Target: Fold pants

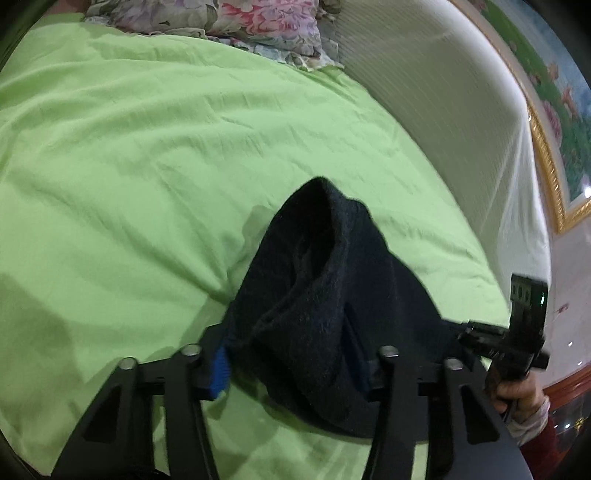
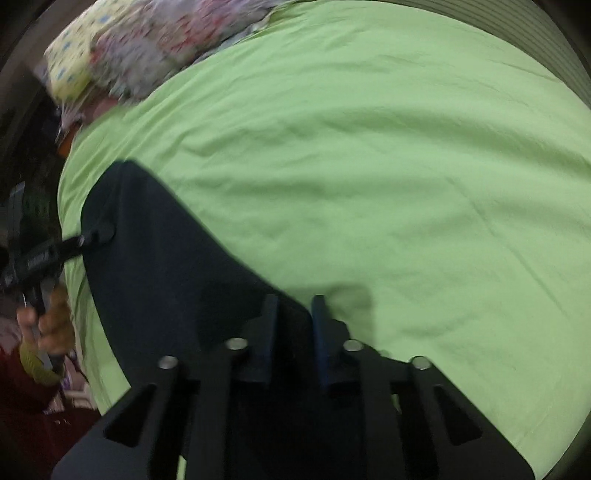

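Note:
The dark navy pants [image 1: 321,295] hang bunched over a green bed sheet [image 1: 129,166]. In the left wrist view they fill the wide gap between my left gripper's [image 1: 291,365] blue pads [image 1: 219,373]; a real grip does not show. My right gripper [image 2: 293,317] has its fingers close together with pants cloth [image 2: 166,266] pinched between them. The right gripper also shows at the right edge of the left wrist view [image 1: 476,332]; the left gripper shows at the left edge of the right wrist view [image 2: 92,236], touching the pants' far edge.
Flowered pillows [image 1: 229,22] lie at the head of the bed. A white padded headboard [image 1: 443,110] and a gold-framed picture [image 1: 550,147] are on the right. The green sheet [image 2: 369,166] spreads wide ahead. The person's hand [image 2: 48,325] is at the left edge.

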The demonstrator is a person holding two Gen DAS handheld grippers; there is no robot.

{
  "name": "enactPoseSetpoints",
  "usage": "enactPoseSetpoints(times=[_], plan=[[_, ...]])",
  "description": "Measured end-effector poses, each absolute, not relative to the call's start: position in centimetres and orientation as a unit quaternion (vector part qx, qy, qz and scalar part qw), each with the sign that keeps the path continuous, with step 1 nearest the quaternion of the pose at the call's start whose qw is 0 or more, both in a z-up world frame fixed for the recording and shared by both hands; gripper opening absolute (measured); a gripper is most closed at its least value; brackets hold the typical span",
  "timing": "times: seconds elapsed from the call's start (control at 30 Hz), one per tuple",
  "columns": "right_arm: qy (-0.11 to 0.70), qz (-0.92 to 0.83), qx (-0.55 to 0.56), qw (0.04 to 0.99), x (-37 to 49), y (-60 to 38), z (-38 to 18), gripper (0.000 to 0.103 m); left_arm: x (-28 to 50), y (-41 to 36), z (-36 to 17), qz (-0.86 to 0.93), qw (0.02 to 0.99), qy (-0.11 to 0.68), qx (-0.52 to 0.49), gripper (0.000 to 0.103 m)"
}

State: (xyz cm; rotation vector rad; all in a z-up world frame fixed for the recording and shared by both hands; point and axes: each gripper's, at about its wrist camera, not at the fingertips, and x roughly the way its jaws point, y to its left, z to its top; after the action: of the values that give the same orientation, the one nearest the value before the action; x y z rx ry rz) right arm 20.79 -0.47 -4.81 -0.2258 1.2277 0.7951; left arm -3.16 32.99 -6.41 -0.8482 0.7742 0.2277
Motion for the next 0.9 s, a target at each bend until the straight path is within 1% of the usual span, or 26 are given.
enactPoseSetpoints(times=[0.1, 0.17, 0.2, 0.23, 0.33, 0.4, 0.43, 0.5, 0.53, 0.6, 0.67, 0.73, 0.77, 0.8, 0.87, 0.9], plan=[[0.530, 0.345, -0.105, 0.767, 20.4, -0.7, -2.7, 0.010, -3.4, 32.9, -6.1, 0.084, 0.835, 0.356, -0.411, 0.022], [0.503, 0.333, -0.085, 0.793, 20.9, -1.5, -1.0, 0.007, -3.9, 32.7, -5.1, 0.076, 0.842, 0.348, -0.405, 0.021], [0.492, 0.326, -0.074, 0.804, 21.1, -1.9, -0.4, 0.004, -4.4, 32.5, -4.3, 0.071, 0.848, 0.340, -0.400, 0.021], [0.483, 0.317, -0.062, 0.814, 21.4, -2.2, -0.1, 0.004, -4.6, 32.4, -3.9, 0.069, 0.853, 0.333, -0.396, 0.021], [0.489, 0.304, -0.063, 0.815, 21.9, -1.5, -2.1, 0.004, -4.4, 32.0, -3.4, 0.079, 0.867, 0.336, -0.358, 0.021], [0.500, 0.294, -0.076, 0.811, 22.1, -0.5, -3.9, 0.004, -3.5, 32.2, -4.8, 0.092, 0.858, 0.365, -0.350, 0.022], [0.496, 0.282, -0.080, 0.818, 22.2, -0.2, -4.5, 0.004, -3.3, 32.4, -5.3, 0.095, 0.852, 0.373, -0.355, 0.024], [0.479, 0.252, -0.066, 0.838, 22.2, -0.7, -4.8, 0.004, -3.5, 33.1, -5.7, 0.101, 0.844, 0.379, -0.364, 0.038], [0.473, 0.241, -0.061, 0.845, 22.1, -1.1, -4.5, 0.004, -3.9, 33.3, -5.3, 0.109, 0.846, 0.376, -0.362, 0.041], [0.467, 0.222, -0.024, 0.855, 21.5, -3.1, -3.6, 0.006, -5.1, 33.5, -3.8, 0.137, 0.856, 0.363, -0.341, 0.059], [0.460, 0.222, 0.028, 0.859, 20.1, -5.5, -2.7, 0.007, -6.1, 33.6, -2.2, 0.158, 0.866, 0.352, -0.317, 0.060], [0.445, 0.223, 0.059, 0.865, 18.0, -7.8, -2.1, 0.013, -6.6, 33.4, -1.4, 0.153, 0.870, 0.348, -0.314, 0.060], [0.440, 0.214, 0.075, 0.869, 16.6, -9.3, -1.9, 0.024, -6.7, 33.2, -1.0, 0.149, 0.871, 0.347, -0.314, 0.060], [0.434, 0.203, 0.094, 0.873, 15.0, -11.0, -1.7, 0.045, -6.4, 32.6, -0.4, 0.141, 0.874, 0.346, -0.311, 0.061], [0.418, 0.187, 0.123, 0.880, 12.6, -14.1, -1.6, 0.067, -5.9, 31.2, 0.3, 0.125, 0.879, 0.348, -0.301, 0.064], [0.411, 0.176, 0.136, 0.884, 11.2, -15.4, -1.6, 0.068, -5.6, 30.3, 0.6, 0.116, 0.882, 0.350, -0.294, 0.066]])
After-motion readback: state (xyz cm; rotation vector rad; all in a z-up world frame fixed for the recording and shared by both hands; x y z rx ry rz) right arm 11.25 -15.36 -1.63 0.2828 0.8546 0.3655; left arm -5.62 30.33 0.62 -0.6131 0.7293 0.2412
